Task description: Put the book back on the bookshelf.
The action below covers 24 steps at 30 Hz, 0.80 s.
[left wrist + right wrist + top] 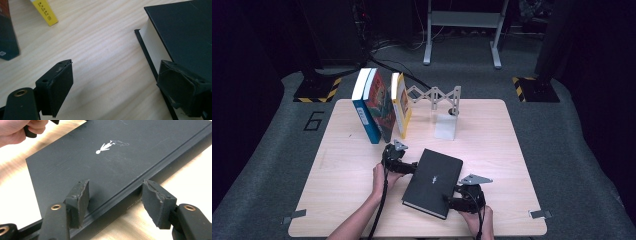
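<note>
A black hardcover book (433,182) lies flat on the wooden table (502,135), turned at an angle; a small white figure (103,147) marks its cover. My left gripper (404,165) sits at the book's left corner and stands open. In the left gripper view (117,82) one jaw is over bare wood and the other lies against the cover's edge beside the white page block (155,47). My right gripper (458,200) is at the near right edge. Its jaws (116,200) straddle the spine (120,202), one over the cover, one beside it, pads not visibly pressing.
At the back left stand a blue book (364,107), a dark red book (381,107) and a yellow book (402,107), leaning. A grey scissor-style rack (434,96) and a white upright block (446,126) stand to their right. Bare wood lies left and right of the black book.
</note>
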Tool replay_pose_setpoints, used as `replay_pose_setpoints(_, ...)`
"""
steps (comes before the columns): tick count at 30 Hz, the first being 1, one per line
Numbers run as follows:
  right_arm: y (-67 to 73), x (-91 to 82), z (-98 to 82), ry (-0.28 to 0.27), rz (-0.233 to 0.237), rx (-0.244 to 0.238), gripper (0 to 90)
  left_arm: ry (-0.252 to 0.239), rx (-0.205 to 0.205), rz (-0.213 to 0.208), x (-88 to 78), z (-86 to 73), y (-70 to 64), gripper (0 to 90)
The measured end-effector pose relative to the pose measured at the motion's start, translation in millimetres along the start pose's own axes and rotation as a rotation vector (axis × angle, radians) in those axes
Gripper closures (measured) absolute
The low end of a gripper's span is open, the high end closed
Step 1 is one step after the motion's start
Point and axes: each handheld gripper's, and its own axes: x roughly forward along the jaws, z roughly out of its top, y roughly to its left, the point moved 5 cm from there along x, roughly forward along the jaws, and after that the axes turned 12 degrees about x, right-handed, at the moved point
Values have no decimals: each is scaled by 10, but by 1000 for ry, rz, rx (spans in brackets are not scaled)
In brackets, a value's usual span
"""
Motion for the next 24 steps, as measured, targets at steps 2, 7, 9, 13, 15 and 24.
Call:
replay_pose_setpoints(2,8,12,8,-8,-19,-6,393,-12,-1,5,32,38,6,146)
replay_pose_setpoints(7,-51,35,64,3,11,4,360,0,-19,-24,62,31,80,85)
replay_pose_setpoints(9,-133,57,115,4,17,12,312,7,-8,-11,5,-26,83,73)
replay_pose_setpoints(13,-263,74,294,-6,-3,-12,260,-7,-1,10,-205,-173,101,55)
replay_pose_setpoints(15,-320,86,407,-11,-6,-32,246,-20,-1,15,-329,-256,125,45)
replay_pose_setpoints(24,-457,236,744,11,-43,-85,207,-59,-55,-13,-656,-666,23,18)
